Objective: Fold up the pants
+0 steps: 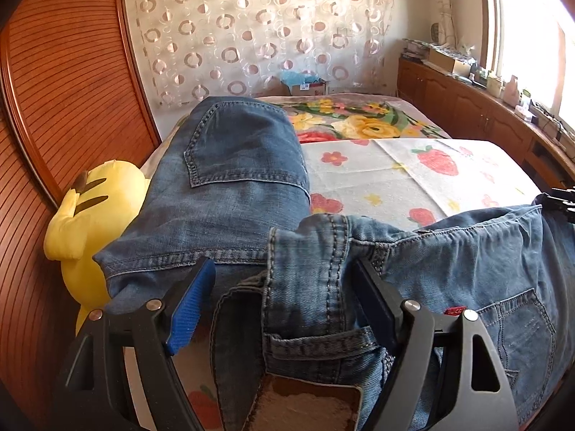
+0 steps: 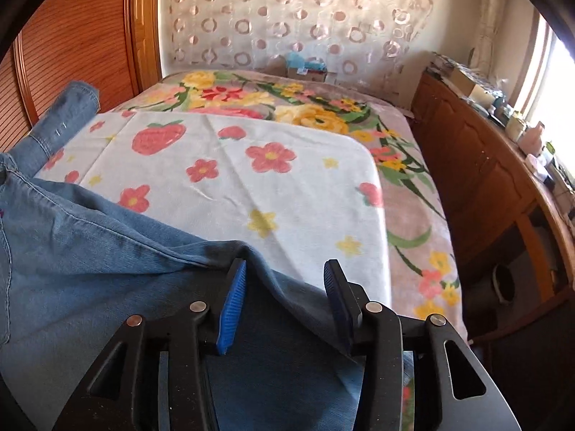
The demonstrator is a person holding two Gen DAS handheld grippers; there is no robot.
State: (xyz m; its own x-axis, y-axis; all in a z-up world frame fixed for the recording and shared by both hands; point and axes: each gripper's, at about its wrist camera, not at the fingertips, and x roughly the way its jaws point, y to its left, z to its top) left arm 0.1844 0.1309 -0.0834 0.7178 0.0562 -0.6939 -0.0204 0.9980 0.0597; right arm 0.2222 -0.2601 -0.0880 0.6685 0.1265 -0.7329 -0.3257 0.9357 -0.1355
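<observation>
Right gripper (image 2: 285,269) sat low over the near edge of the bed (image 2: 413,222), jaws spread apart, blue pads (image 2: 231,309) visible, denim between and beneath them. Blue jeans (image 2: 90,244) lay across the near-left part of the strawberry-print cloth (image 2: 251,179), one leg running toward the left edge. A wooden cabinet (image 2: 478,179) stood along the bed's right side.

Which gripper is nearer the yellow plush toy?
Left. The left gripper sits over the jeans waistband, with the toy just to its left. The right gripper is over the jeans' far side; no toy shows there.
</observation>
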